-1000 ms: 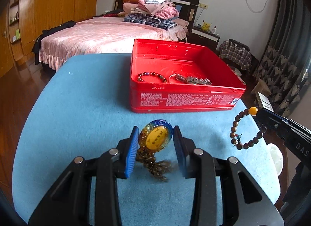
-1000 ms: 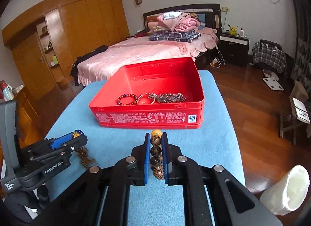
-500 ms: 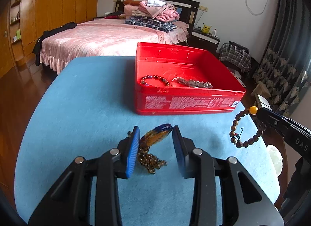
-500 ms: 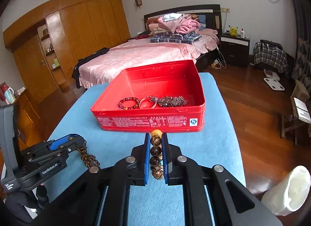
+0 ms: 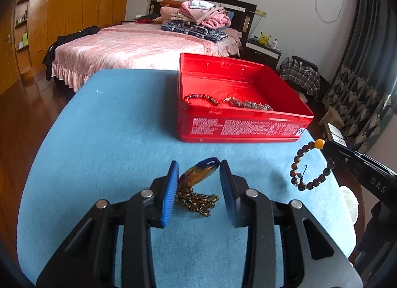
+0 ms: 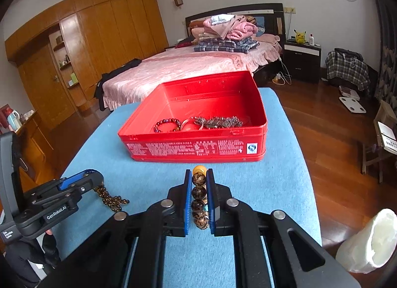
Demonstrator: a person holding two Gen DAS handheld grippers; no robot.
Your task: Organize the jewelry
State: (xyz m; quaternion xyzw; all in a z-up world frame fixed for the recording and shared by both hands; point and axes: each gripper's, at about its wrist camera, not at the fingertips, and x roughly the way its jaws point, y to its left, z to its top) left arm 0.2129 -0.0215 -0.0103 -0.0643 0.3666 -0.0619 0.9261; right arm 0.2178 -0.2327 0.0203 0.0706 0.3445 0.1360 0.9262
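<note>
My left gripper (image 5: 198,164) is shut on an amber oval pendant (image 5: 199,175). The pendant sits slanted across the blue pads, and its brown beaded chain (image 5: 198,200) hangs in a bunch down to the blue table top (image 5: 111,139). From the right wrist view, the left gripper (image 6: 94,176) is low at the left and the chain (image 6: 111,198) trails onto the cloth. My right gripper (image 6: 199,174) is shut on a brown bead bracelet (image 6: 199,191) with an orange bead on top. The bracelet (image 5: 293,171) dangles as a loop from the right gripper (image 5: 327,148). The open red tin (image 6: 193,149) stands just beyond both grippers.
Inside the tin lie a dark red bead bracelet (image 6: 167,124), a bangle (image 6: 189,125) and a metallic chain piece (image 6: 218,122). A white object (image 6: 367,238) sits off the table's right edge. A pink bed (image 6: 186,70) stands behind, with wooden floor around.
The pendant between the left pads has tipped from upright and face-on to slanted and nearly edge-on. The right gripper and its bracelet have stayed put.
</note>
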